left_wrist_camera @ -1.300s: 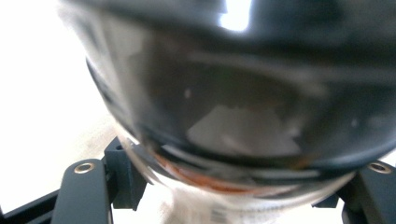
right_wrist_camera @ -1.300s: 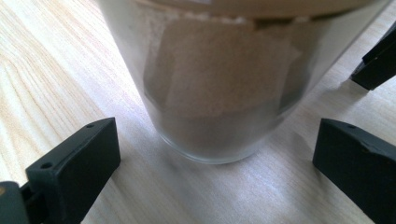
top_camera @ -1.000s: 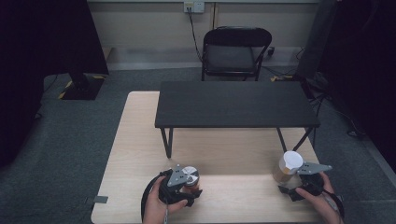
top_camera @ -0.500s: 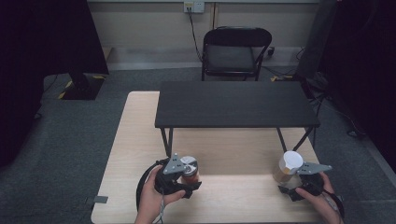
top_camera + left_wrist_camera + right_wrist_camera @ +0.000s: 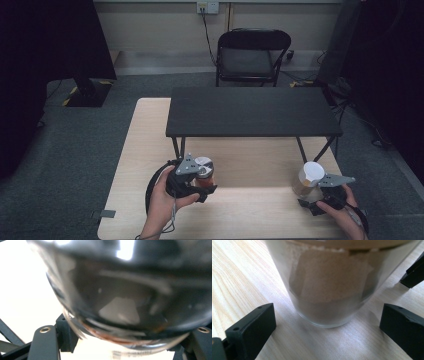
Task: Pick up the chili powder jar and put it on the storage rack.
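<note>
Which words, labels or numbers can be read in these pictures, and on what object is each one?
No text can be read.
Glass jar in the left gripper: small dark print near its lower edge, "too blurred to read".
White-lidded jar between the right gripper's open jaws: pale label patch, no legible print.
Wall outlet: no markings legible.

Dim room with dark corners in the high view; the pale table (image 5: 150, 150) is evenly lit from above. The left gripper view is badly blurred, a jar (image 5: 130, 290) out of focus with white glare behind. The right gripper view is soft, a glass (image 5: 329, 285) casting faint shadows.
</note>
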The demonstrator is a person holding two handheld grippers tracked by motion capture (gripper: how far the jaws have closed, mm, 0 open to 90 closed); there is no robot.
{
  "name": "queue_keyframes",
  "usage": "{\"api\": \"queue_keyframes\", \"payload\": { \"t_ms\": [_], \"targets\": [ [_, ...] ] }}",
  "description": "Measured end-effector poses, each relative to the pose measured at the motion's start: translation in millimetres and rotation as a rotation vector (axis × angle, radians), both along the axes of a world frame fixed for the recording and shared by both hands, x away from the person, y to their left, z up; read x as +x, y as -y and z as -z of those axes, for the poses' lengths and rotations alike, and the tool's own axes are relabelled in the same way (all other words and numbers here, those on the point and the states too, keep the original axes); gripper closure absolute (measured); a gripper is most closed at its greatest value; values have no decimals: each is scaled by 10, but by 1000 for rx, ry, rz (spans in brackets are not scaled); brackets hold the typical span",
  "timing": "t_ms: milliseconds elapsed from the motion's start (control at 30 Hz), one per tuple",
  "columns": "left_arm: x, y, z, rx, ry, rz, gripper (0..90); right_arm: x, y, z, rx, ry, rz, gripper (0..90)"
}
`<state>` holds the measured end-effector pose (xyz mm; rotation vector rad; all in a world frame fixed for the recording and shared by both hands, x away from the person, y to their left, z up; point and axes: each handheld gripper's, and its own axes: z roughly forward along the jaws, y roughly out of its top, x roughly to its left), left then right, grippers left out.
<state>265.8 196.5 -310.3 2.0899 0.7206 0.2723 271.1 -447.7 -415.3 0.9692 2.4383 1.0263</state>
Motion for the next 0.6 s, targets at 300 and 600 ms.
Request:
{"api": "queue_keyframes", "payload": {
  "t_ms": [300,600],
  "targets": [
    [74,47,-199,20,7,10,306,0,0,0,0,0,0,0],
    [146,84,-358,25,4,17,305,0,0,0,0,0,0,0]
  ]
}}
